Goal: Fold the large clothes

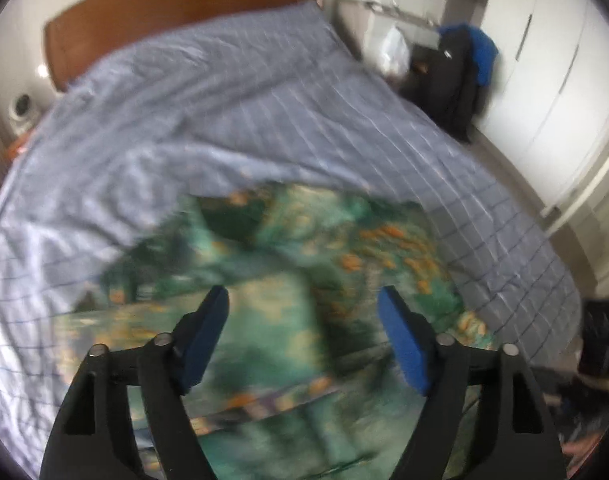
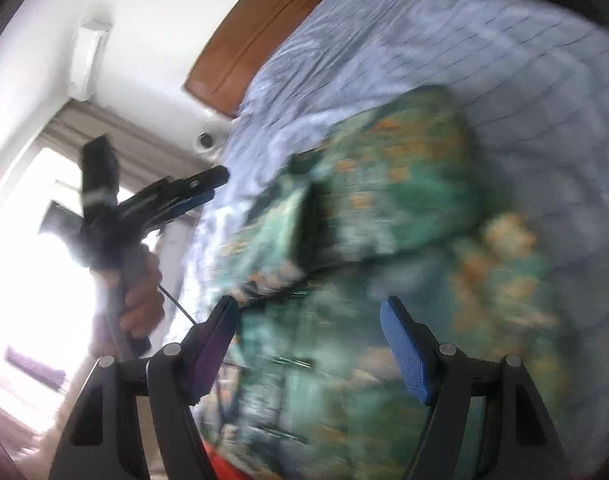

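Left hand-held gripper (image 1: 303, 320): jaws spread wide, the 2 blue pads (image 1: 402, 340) well apart with nothing between them; it hovers above the near part of the garment (image 1: 304, 264) and no contact is visible. Right hand-held gripper (image 2: 309, 334): jaws likewise spread, pads clear of the cloth, nothing pinched. In the right wrist view the left hand-held gripper appears a 2nd time, at the left against a bright window, gripped by the person's hand (image 2: 140, 300) and raised clear of the bed (image 1: 232, 92). Both tools being empty and held off the fabric suggests a pause between grasps, either just after a release or ahead of choosing the next edge; which of the 2 cannot be told.

The garment, a large green piece printed with orange and cream patches, lies on the near half of the bed, on a pale blue checked cover (image 1: 344, 128). It appears partly doubled over, with a raised fold (image 2: 316, 224) casting a dark shadow near its middle, though motion blur hides hems and sleeves. A flat bed gives broad support for spreading so large a piece. Beyond stand a wooden headboard (image 1: 176, 4) and white wardrobes (image 1: 544, 64)
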Demonstrator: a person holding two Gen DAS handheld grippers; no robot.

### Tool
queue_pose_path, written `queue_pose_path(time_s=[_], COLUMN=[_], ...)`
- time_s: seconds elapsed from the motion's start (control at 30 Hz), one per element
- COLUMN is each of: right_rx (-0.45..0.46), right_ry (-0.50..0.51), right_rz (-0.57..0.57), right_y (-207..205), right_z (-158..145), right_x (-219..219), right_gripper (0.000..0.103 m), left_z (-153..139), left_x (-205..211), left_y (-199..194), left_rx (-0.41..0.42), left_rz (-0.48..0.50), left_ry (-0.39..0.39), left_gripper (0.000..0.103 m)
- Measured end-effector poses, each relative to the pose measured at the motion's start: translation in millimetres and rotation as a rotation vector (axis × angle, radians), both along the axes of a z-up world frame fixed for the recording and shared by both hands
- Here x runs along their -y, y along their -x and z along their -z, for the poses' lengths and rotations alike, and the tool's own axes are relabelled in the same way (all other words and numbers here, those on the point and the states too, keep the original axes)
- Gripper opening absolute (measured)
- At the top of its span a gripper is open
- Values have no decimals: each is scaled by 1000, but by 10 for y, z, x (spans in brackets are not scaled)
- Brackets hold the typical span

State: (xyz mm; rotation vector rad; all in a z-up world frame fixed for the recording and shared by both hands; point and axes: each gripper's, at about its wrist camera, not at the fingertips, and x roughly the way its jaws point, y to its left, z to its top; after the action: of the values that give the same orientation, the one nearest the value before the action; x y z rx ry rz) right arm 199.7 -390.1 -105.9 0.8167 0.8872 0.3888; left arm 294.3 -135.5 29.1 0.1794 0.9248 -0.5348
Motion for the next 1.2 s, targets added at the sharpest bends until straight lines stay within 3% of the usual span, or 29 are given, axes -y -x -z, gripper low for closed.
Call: queue_pose_path(time_s=[0.1,0.2,0.37,0.5,0.57,0.67,0.87,0.93,1.03,1.1,1.2], right_rx=[-1,-43,-122,-216,-151,-43,125,152,183,202,207], right_ry=[-53,4,78,51,51,-26,-103,-123,-164,-196,-207], right_rz=[-121,-152,-179,-217,-218,-191,-147,-140,-135,-131,-105], right_y=[-454,-903,-1484,-1644,-1631,-1656,-1760,-1763,-1759,-1696,-1613], right_z=[16,174,565,742,477,-63,-1029,-1201,-1393,-1470,-1539], right_x=[-377,-709,-1019,-1161,-1206,-1229,-1387,-1417,-1500,-1487,-1411], right_gripper=[71,69,53,9,9,8,8,7,7,7,7], left_z=[-80,88,636,1048,1204,1372,1424,1450,1476,1464,1410], left_x=[-590,-1306,-2206,-2484,-2453,-2357,-2184,-2124,-2087,-2129,-2083], left_y=[96,260,437,615,653,626,480,426,249,146,169], left_rx=[64,103,-2,-28,-9,18,53,63,86,67,42], left_rz=[-70,-164,-265,-240,-204,-201,-198,-224,-342,-409,-394], left_ry=[-32,-95,-149,-194,-215,-220,-107,-120,-173,-120,-27], left_gripper=[85,87,87,87,87,87,87,87,87,87,87])
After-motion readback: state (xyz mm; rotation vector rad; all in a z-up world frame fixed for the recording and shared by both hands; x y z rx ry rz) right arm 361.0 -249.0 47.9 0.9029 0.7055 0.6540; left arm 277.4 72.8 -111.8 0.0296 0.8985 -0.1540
